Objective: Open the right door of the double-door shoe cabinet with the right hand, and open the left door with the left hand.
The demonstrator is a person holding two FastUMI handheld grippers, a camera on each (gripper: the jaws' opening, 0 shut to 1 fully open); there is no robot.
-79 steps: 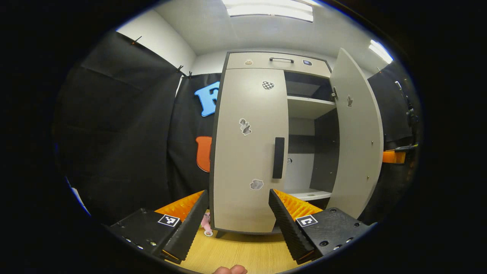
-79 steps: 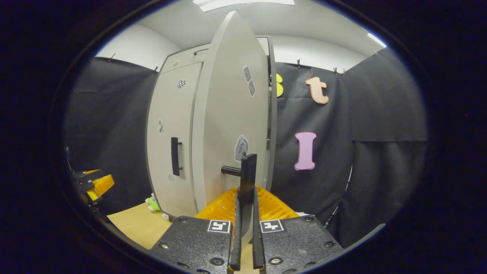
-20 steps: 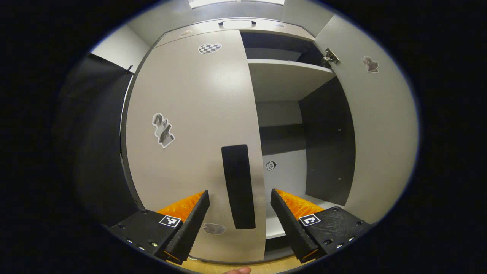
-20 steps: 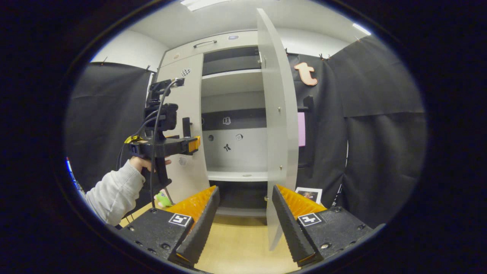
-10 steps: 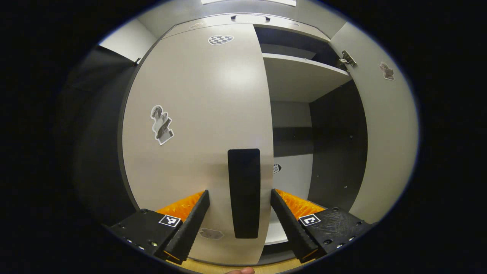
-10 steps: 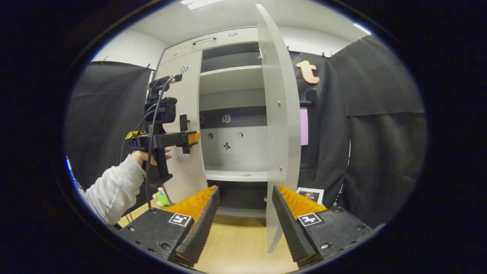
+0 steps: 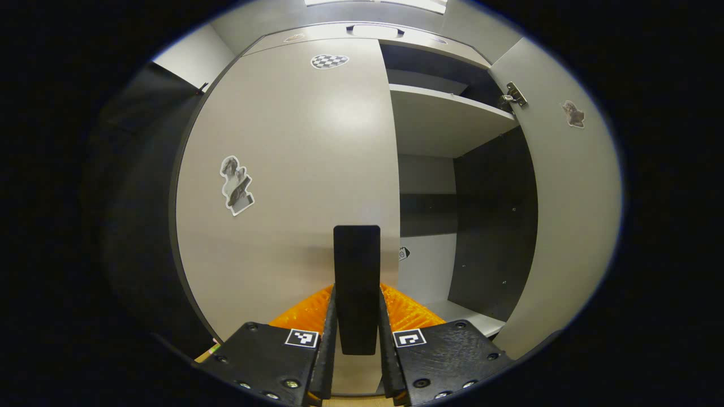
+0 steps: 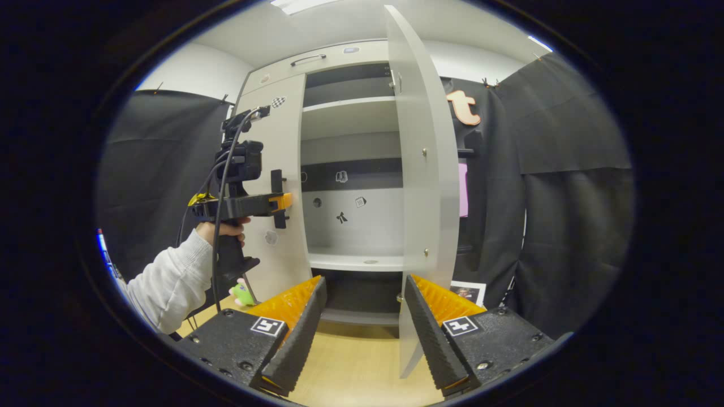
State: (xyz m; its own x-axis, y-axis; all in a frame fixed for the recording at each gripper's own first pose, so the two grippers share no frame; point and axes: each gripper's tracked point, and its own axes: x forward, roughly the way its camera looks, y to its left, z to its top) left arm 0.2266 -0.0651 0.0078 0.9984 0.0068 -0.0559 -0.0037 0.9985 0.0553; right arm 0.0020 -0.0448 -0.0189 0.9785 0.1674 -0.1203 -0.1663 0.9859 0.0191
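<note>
Left gripper view: your left claw (image 7: 356, 339) has just closed on the left door's handle (image 7: 356, 282); pull next. Your right claw (image 8: 362, 333) hangs open, empty, right door (image 8: 424, 169) already swung wide.

**Gripper housings and sleeve**

Each gripper body (image 8: 237, 339) is a black textured block with recessed screws and a square black-and-white marker tag (image 7: 301, 337) near the fingers. Ribbed orange guards (image 8: 283, 302) sit ahead. Black cables (image 8: 218, 226) trail down. Sleeve (image 8: 164, 288): light grey.

Right door (image 8: 421, 169) open, left door (image 7: 294, 186) closed
</note>
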